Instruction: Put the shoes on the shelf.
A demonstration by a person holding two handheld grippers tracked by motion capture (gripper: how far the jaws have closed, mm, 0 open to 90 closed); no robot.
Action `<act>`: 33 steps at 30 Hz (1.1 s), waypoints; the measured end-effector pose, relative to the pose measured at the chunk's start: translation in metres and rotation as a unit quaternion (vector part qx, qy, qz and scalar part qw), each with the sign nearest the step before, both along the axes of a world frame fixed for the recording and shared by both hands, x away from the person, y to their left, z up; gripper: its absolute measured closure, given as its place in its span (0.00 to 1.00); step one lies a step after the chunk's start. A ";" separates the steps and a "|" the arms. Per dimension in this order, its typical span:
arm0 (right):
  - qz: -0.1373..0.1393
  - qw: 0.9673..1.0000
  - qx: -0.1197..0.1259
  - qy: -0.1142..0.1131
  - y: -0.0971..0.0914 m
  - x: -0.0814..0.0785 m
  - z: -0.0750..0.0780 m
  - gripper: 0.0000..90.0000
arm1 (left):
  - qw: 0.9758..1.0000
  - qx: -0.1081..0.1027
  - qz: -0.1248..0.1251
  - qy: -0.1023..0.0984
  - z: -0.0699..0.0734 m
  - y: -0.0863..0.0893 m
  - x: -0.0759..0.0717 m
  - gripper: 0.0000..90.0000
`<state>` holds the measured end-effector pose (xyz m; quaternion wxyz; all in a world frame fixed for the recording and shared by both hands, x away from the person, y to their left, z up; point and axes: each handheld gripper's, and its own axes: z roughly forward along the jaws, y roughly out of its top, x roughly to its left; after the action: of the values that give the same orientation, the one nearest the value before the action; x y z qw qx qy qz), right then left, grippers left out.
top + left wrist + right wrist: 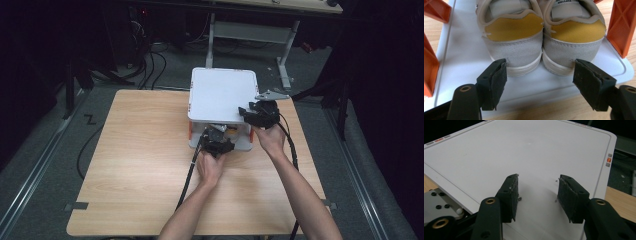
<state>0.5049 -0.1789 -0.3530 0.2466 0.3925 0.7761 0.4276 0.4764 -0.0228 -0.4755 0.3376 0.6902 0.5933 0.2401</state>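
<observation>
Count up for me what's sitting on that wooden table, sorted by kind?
Sneakers, grey with yellow heel tabs: 2
White two-level shelf rack with orange posts: 1
Total: 3

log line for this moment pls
left gripper: open at heels of shoes | right gripper: open over rack top | shoes on lower shelf

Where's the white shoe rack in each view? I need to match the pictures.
High view: white shoe rack at the table's far middle, right gripper over its top corner.
Left gripper view: its lower shelf, under the yellow-heeled shoes.
Right gripper view: its top panel, beneath the jaws.
Shared landmark: the wooden table.
</observation>
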 end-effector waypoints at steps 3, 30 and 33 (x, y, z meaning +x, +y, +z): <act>0.000 1.000 0.000 -0.001 0.000 0.000 0.000 0.56 | 1.000 0.008 -0.018 -0.002 0.000 0.001 0.005 0.30; 0.003 1.000 0.000 0.000 -0.001 0.001 0.000 0.56 | 0.996 -0.004 -0.086 -0.009 0.022 0.043 -0.027 0.35; 0.003 1.000 0.002 -0.002 -0.001 0.000 0.000 0.56 | 0.996 -0.008 -0.085 -0.024 0.029 0.053 -0.035 0.35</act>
<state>0.5053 -0.1800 -0.3535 0.2461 0.3895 0.7759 0.4310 0.4415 0.0303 -0.4462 0.3766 0.7295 0.5259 0.2225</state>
